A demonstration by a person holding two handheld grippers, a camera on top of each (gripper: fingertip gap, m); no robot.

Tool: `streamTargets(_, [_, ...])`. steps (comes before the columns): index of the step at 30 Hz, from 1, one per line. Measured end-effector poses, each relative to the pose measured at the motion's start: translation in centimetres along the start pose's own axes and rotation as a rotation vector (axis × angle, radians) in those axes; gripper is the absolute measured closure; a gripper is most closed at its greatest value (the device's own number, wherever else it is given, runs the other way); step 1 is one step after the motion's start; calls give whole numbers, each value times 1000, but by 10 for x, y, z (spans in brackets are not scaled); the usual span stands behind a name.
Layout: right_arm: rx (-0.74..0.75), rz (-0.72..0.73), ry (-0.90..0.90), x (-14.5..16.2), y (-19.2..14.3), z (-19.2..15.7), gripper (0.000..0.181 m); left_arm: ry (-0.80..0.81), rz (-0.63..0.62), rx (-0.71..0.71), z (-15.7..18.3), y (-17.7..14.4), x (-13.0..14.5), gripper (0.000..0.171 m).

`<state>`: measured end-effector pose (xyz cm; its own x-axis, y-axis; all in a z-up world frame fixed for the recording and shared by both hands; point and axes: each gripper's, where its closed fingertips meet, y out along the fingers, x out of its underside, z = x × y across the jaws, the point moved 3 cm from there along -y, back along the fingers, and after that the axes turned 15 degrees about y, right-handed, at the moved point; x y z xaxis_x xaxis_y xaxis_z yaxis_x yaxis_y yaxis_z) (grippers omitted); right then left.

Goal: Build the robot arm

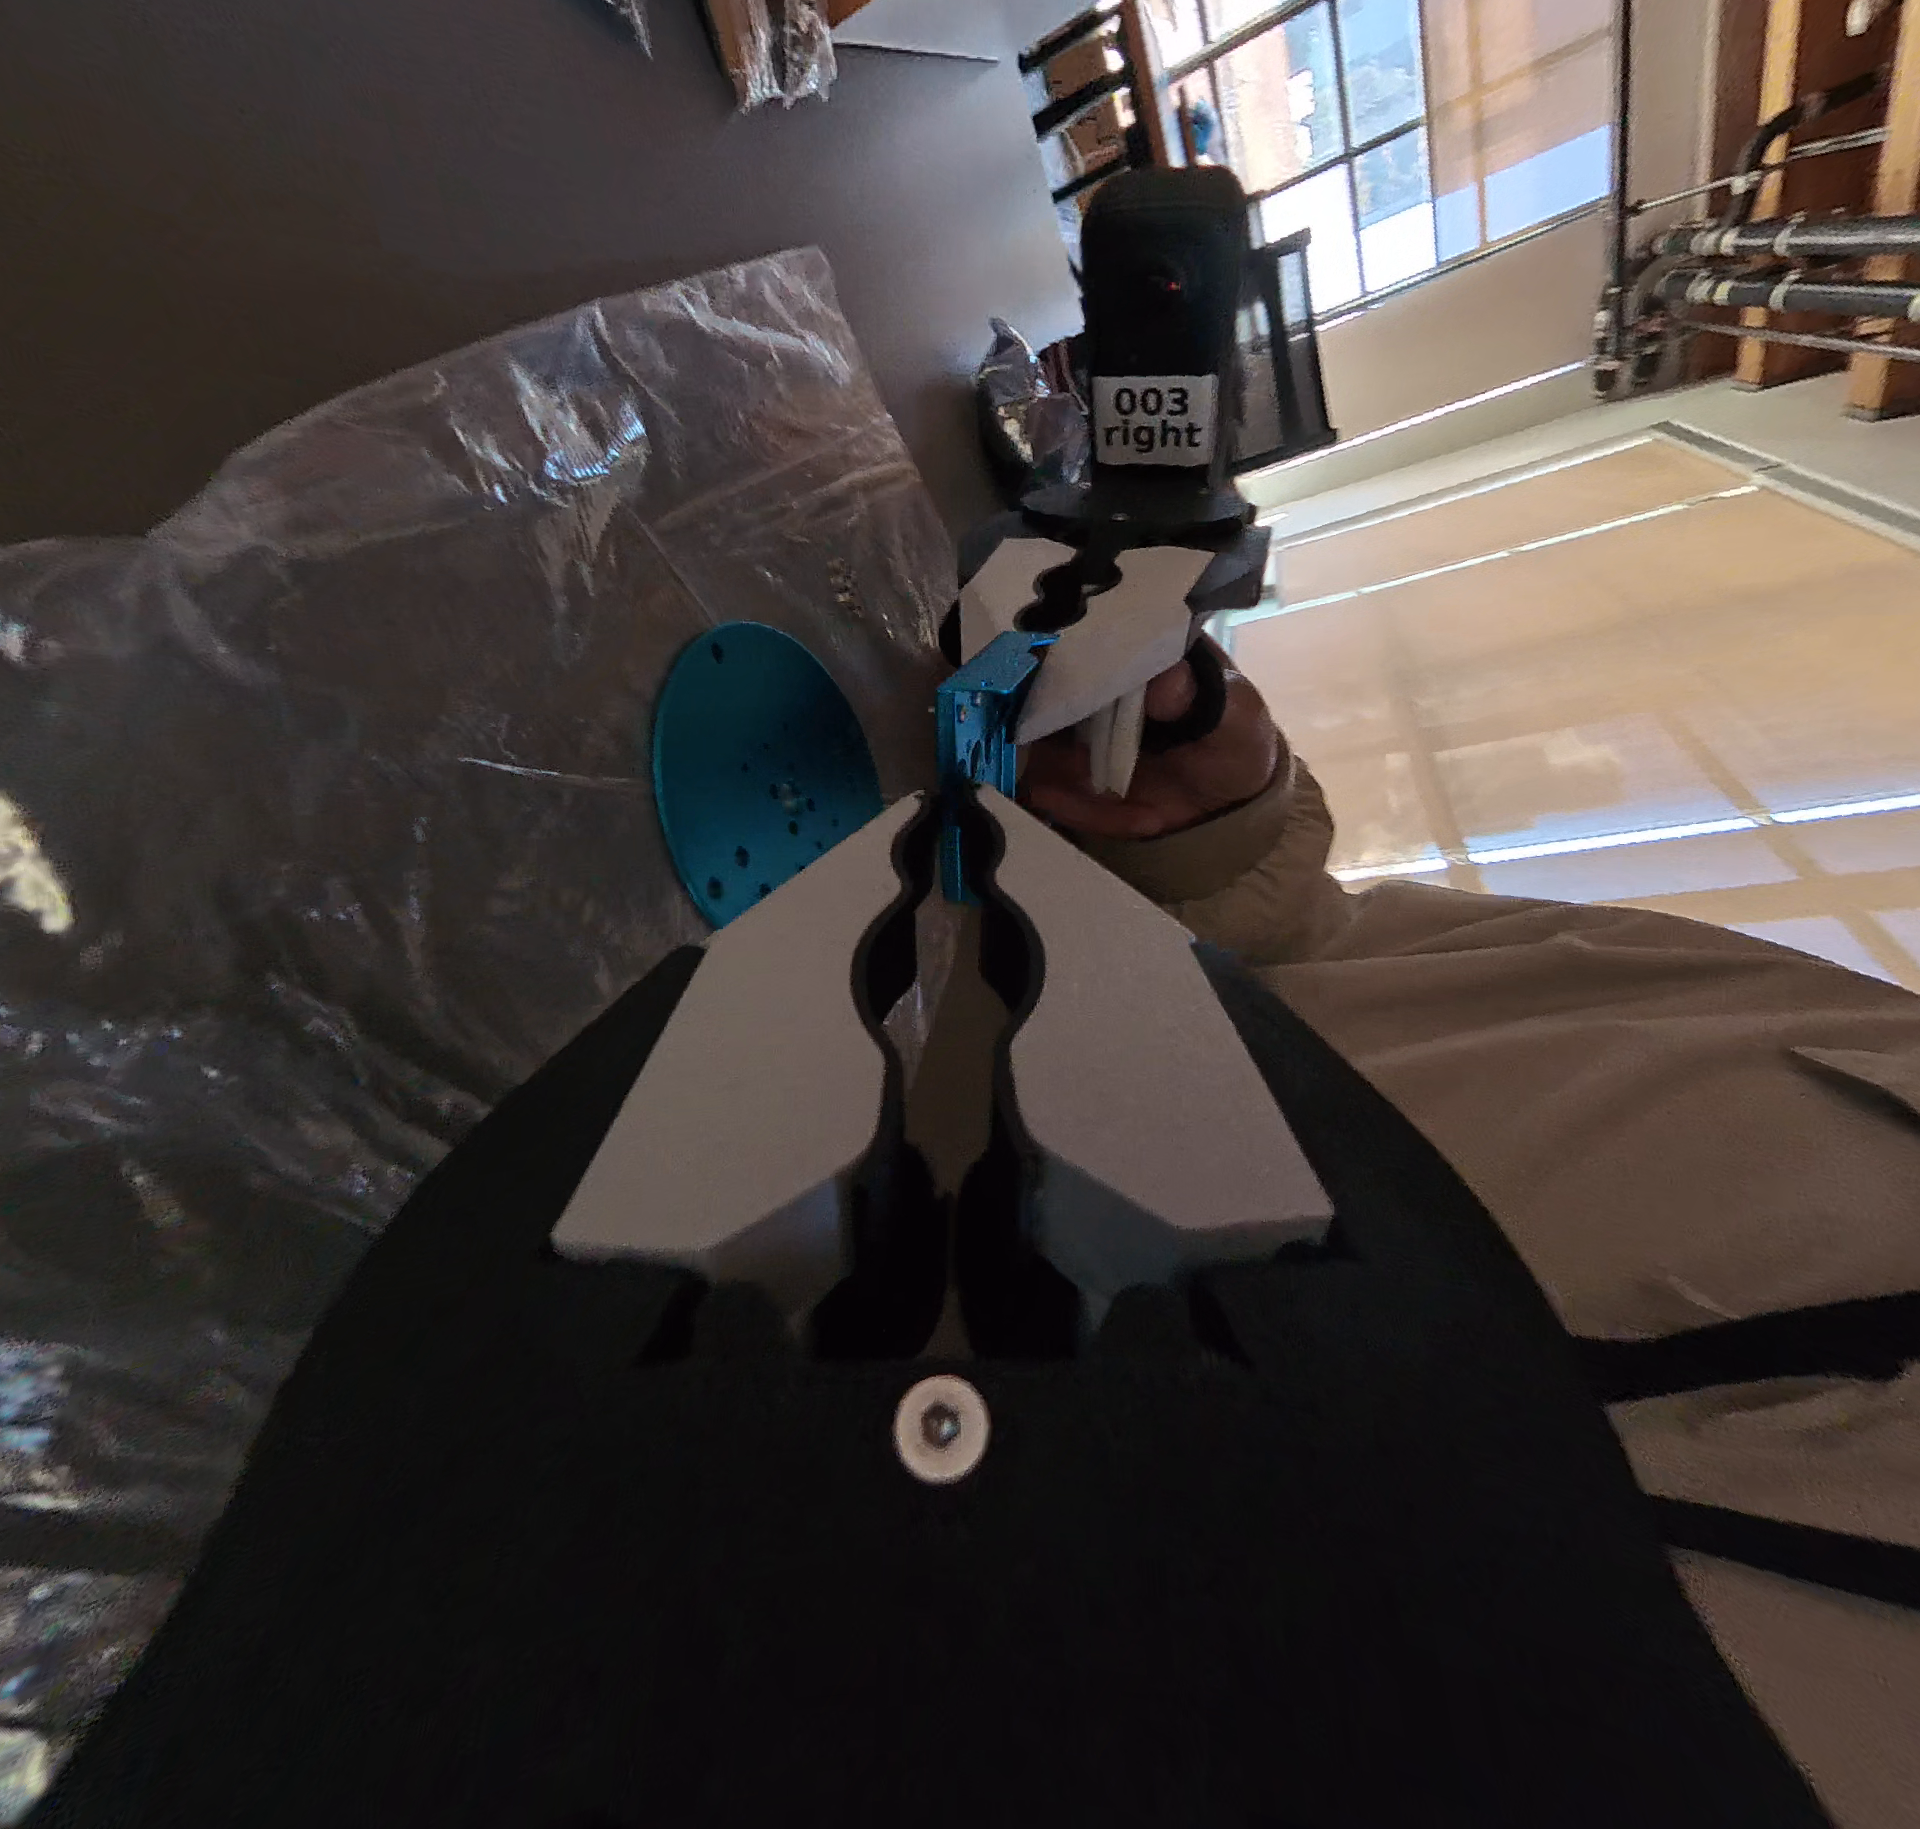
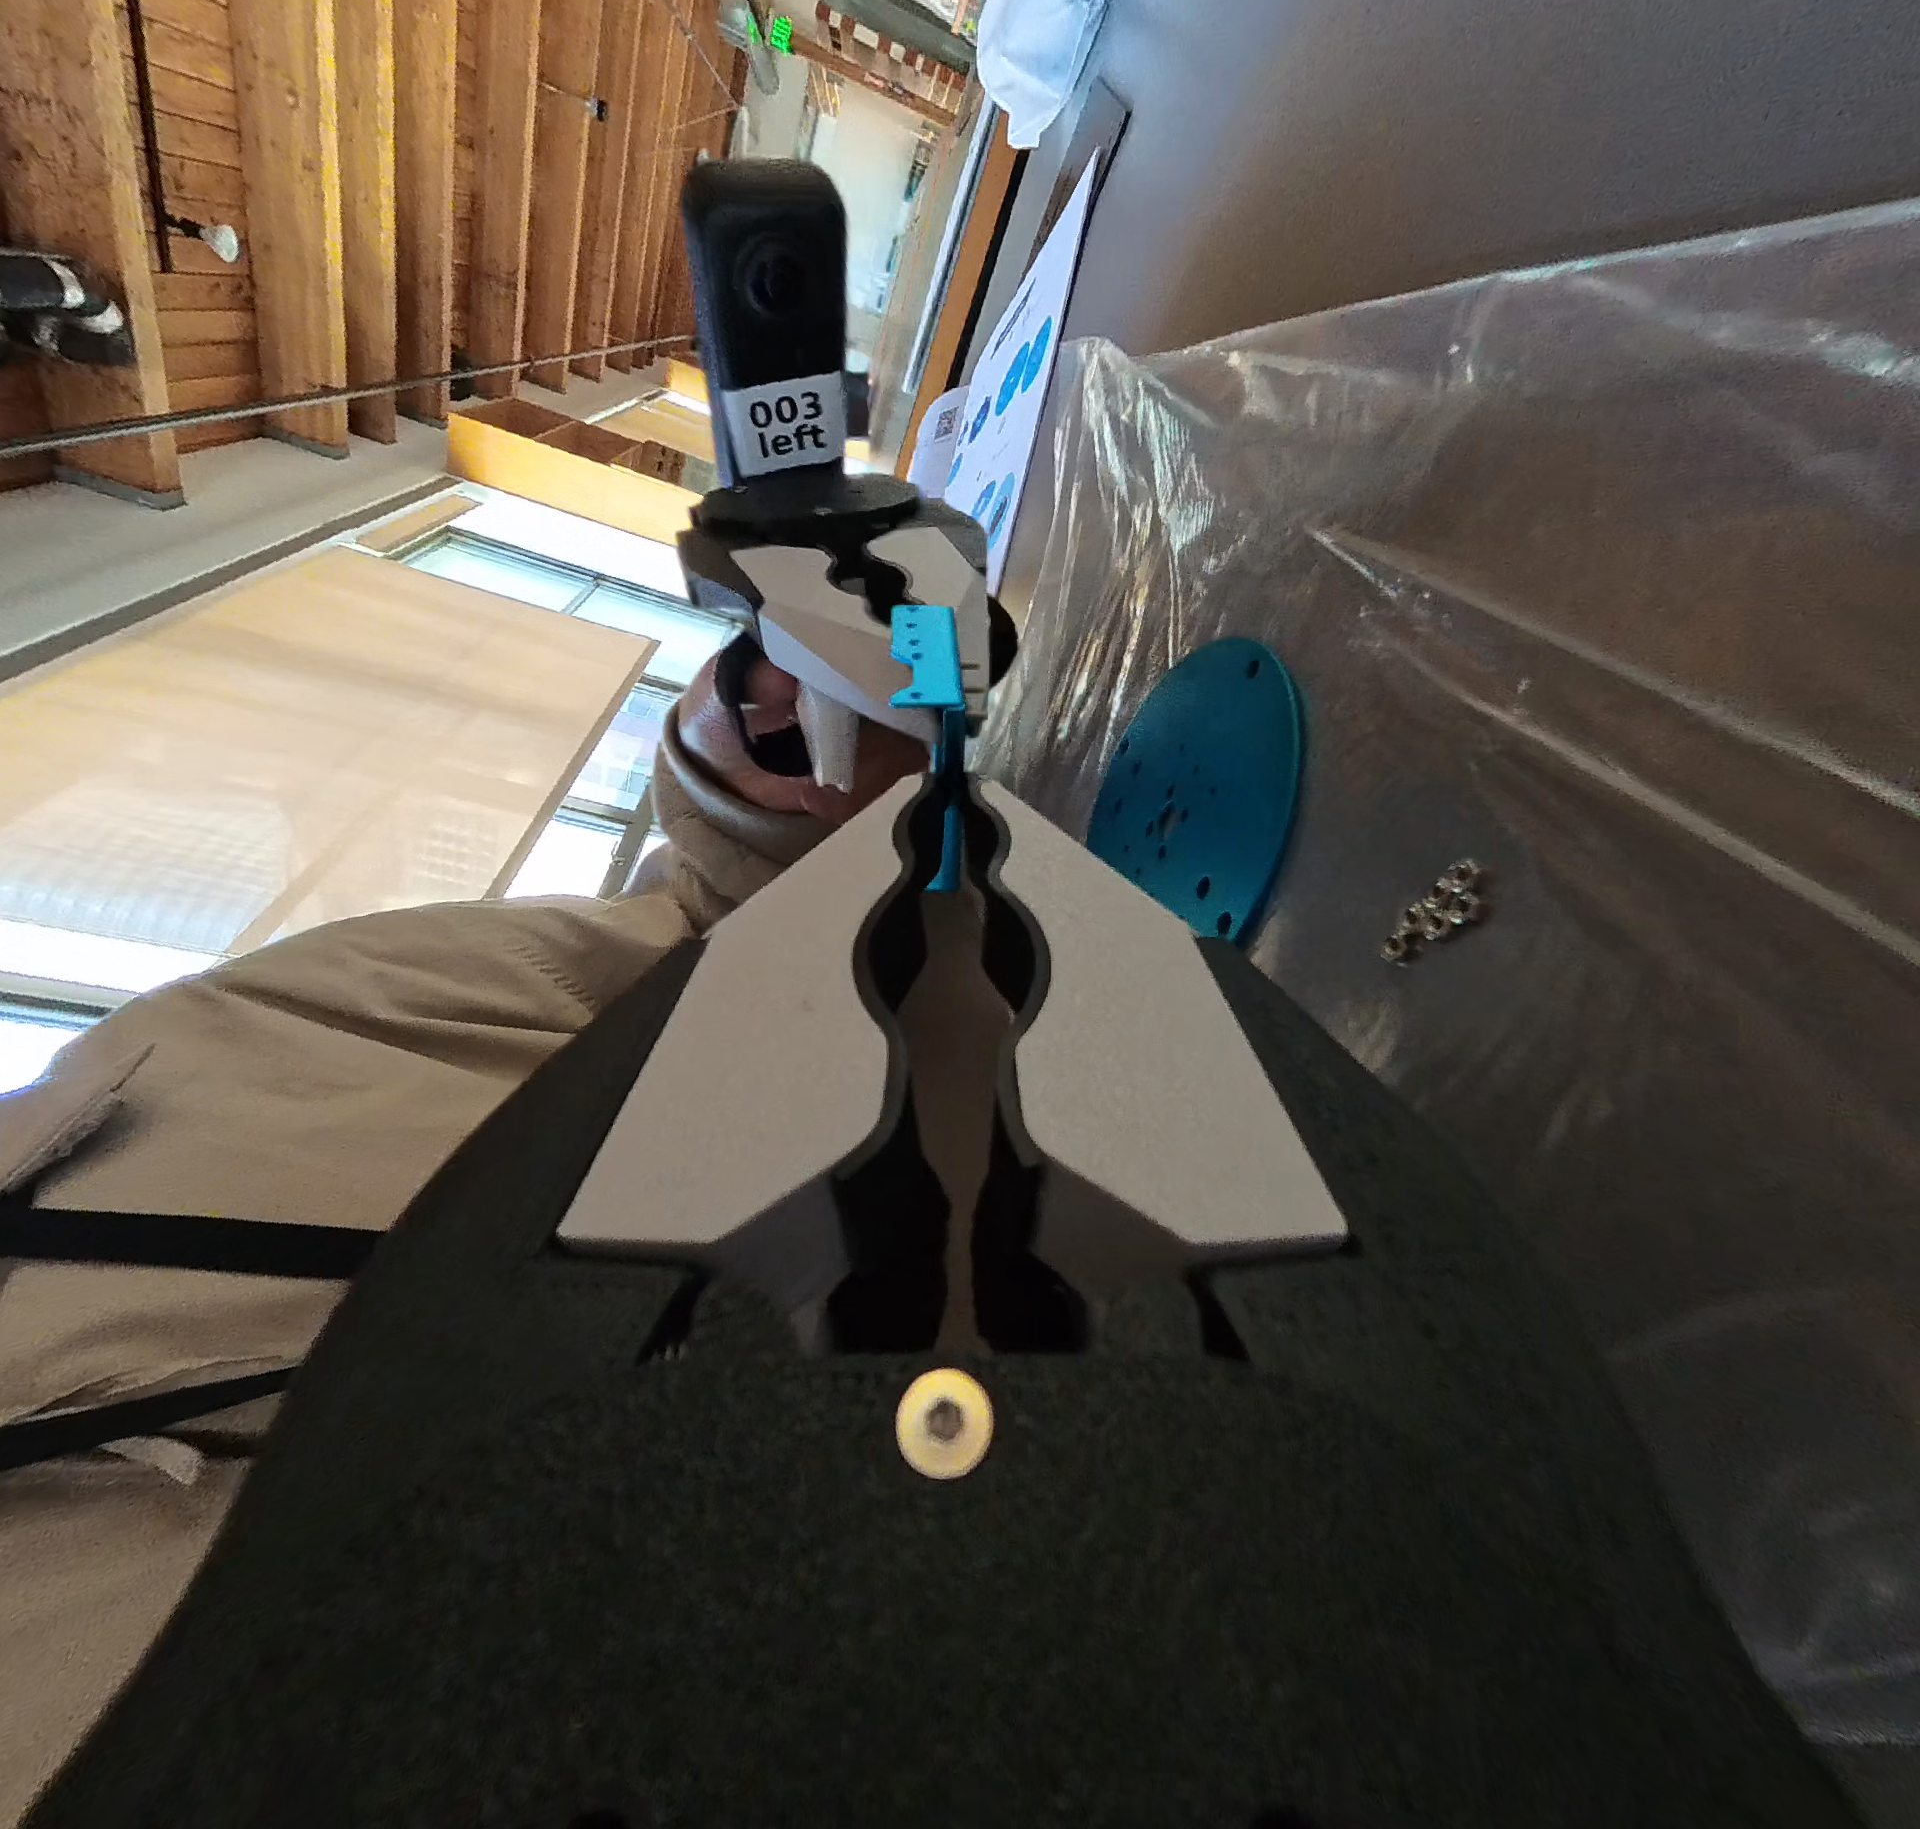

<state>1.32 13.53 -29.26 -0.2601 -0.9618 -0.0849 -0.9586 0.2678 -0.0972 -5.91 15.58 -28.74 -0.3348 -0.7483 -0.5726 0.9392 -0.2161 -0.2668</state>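
The left gripper (image 1: pixel 951 803) and the right gripper (image 2: pixel 951 792) face each other tip to tip above a dark grey counter (image 1: pixel 312 169), and both have their grey, wavy-edged jaws clamped on the same small blue anodised metal bracket (image 1: pixel 971 740), an L-shaped piece pierced with holes. In the left wrist view one leg of the bracket runs down between the near jaws while the other leg sits pinched in the tips of the far gripper; the right wrist view shows the same arrangement from the other side, with the bracket (image 2: pixel 930 673) held off the counter between the two tools. Each far gripper carries a black camera (image 2: pixel 769 325) on top bearing a white label, and a person's hand (image 1: pixel 1132 782) in a beige sleeve (image 1: pixel 1558 1104) wraps its handle. Just beside the grippers, lying on a large crinkled clear plastic bag (image 1: pixel 468 584) spread over the counter, is a round blue metal disc (image 1: pixel 753 771) drilled with many small holes (it appears flat on the plastic, apart from the bracket). In the right wrist view a small cluster of silver nuts (image 2: pixel 1439 906) rests on the plastic near the disc (image 2: pixel 1205 792), and a white printed sheet (image 2: pixel 1013 377) with blue pictures lies farther along the counter. Windows and wooden beams fill the background.
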Motion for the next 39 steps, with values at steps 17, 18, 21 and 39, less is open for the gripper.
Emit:
streamTargets(17, [532,-177,-724,-25,-20,6,146,-121,4,-20,-5,-9,26,170])
streamTargets(18, [544,-192,-738,-30,-18,6,144,-120,-3,-23,-4,-6,29,170])
streamTargets(21, [490,-298,-655,-30,-7,9,134,-117,-28,-28,-2,1,35,170])
streamTargets(39, [230,-410,-259,-15,9,17,144,-114,-49,-117,-18,4,36,171])
